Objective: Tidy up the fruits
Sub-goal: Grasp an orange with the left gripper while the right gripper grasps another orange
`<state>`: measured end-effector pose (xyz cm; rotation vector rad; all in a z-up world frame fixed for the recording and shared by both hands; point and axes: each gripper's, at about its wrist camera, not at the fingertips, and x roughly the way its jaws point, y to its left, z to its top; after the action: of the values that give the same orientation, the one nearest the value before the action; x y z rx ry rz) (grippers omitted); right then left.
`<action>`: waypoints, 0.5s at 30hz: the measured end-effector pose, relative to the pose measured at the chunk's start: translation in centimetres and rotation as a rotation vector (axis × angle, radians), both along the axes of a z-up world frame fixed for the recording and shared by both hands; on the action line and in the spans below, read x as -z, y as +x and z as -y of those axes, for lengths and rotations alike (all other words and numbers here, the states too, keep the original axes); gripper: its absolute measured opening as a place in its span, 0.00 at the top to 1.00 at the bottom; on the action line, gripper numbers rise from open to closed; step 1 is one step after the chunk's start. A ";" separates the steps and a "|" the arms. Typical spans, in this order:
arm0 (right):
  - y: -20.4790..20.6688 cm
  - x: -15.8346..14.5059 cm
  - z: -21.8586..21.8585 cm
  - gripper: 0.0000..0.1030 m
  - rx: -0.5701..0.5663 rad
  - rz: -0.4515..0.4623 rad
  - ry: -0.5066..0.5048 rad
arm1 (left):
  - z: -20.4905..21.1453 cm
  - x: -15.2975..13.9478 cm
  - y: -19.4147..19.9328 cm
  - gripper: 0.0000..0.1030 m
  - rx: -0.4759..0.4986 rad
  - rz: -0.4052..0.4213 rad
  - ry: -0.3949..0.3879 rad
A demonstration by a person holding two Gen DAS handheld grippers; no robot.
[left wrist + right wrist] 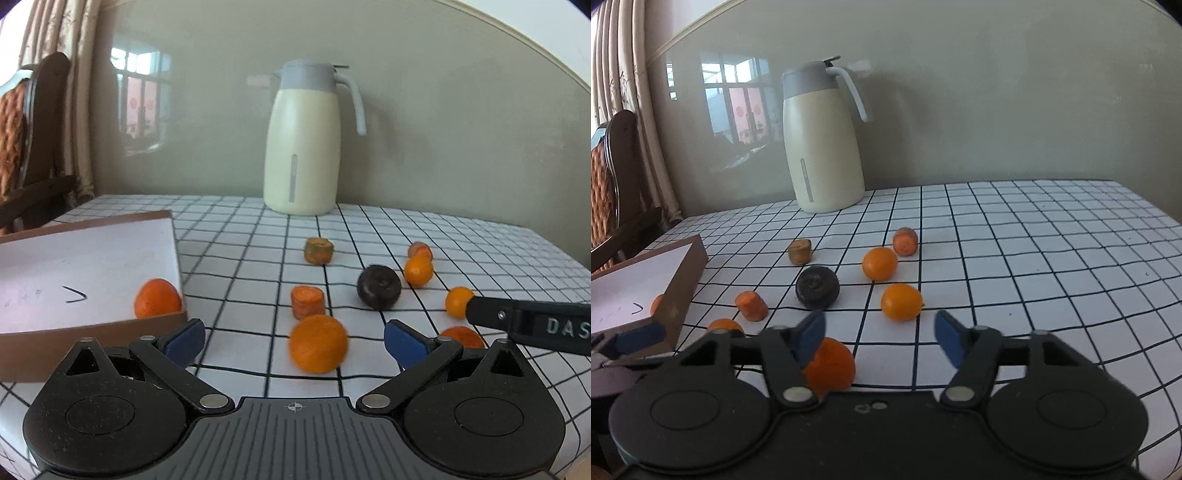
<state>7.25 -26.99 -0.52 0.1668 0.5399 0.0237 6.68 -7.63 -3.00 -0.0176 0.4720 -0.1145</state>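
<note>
One orange (157,298) is already placed in the box (92,251). The left gripper (294,341) is held apart around a blurred orange (318,343); the right gripper (880,338) is held apart, empty, behind a small orange (901,301). Closing is judged next.

A checked table (1052,236) bears fruits (880,263), box (92,325), jug (301,147).

I see soft daylight from upper left, window glare on the wall (144,103), faint shadows, a motion-blurred orange (318,343), fisheye bending and dark corners.
</note>
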 end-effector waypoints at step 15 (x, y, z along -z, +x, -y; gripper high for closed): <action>0.6 0.8 -1.8 0.51 -0.105 -0.038 0.037 | 1.4 1.3 1.2 0.38 0.052 -0.041 0.048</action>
<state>7.80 -25.14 -1.29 0.1752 0.5855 0.1331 7.85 -9.00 -4.32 0.0397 0.5158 -0.1544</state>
